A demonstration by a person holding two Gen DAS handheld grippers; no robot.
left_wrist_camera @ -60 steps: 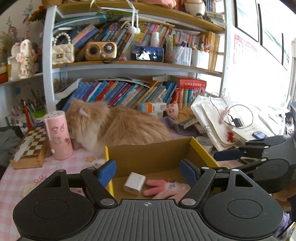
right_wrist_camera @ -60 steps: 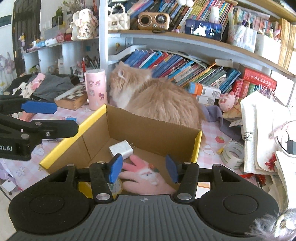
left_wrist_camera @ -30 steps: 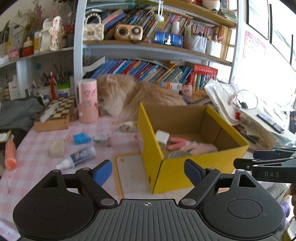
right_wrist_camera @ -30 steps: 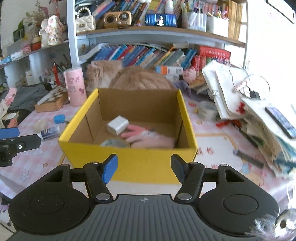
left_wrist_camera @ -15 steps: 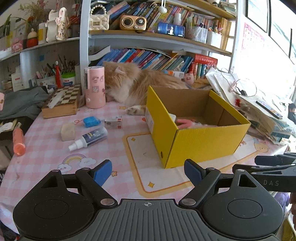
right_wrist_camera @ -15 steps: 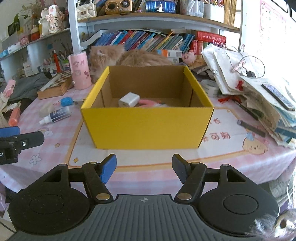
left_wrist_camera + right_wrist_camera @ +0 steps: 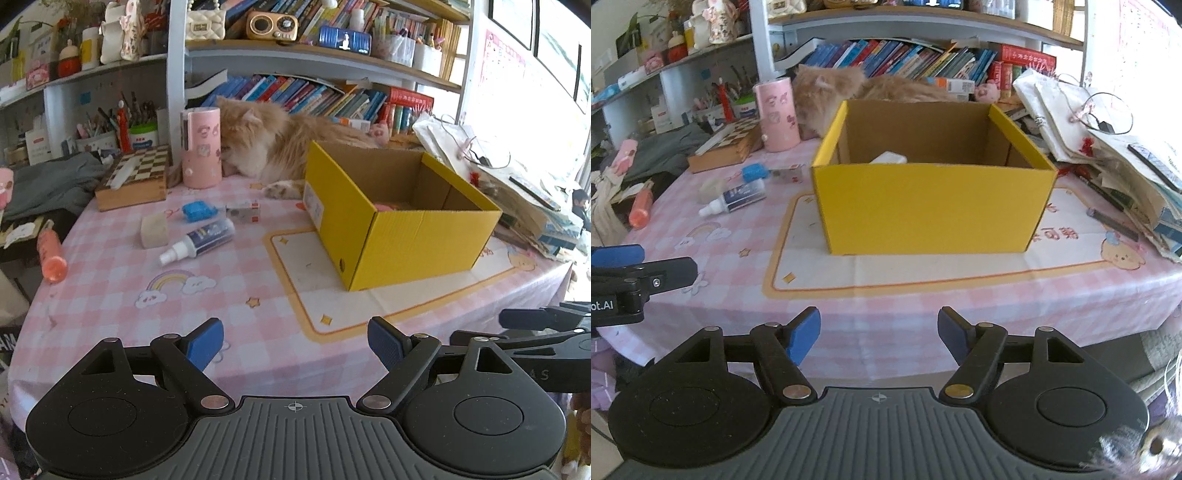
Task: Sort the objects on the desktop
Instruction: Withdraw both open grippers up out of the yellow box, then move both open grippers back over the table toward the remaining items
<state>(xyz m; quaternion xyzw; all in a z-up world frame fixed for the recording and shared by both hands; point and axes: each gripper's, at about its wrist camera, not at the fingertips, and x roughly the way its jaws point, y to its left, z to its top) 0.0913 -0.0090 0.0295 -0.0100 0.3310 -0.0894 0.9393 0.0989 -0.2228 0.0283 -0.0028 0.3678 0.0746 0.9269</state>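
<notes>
A yellow cardboard box [image 7: 402,240] [image 7: 931,206] stands open on the pink checked tablecloth. A white charger [image 7: 888,158] and something pink [image 7: 391,205] show inside it. Left of the box lie a spray bottle [image 7: 201,240] [image 7: 735,197], a blue case [image 7: 199,211] [image 7: 753,171], a beige eraser block [image 7: 154,229], a small clear box [image 7: 243,211] and an orange tube [image 7: 51,251] [image 7: 641,208]. My left gripper [image 7: 295,341] is open and empty at the table's near edge. My right gripper [image 7: 879,332] is open and empty, in front of the box.
An orange cat [image 7: 280,147] lies behind the box by a pink cylinder [image 7: 201,147] and a chessboard box [image 7: 136,177]. Papers, bags and cables [image 7: 1108,147] pile up at the right. Bookshelves [image 7: 314,55] line the back.
Both grippers have pulled back from over the box to the table's near edge. Both stay open and empty. The loose items on the left have come into view.
</notes>
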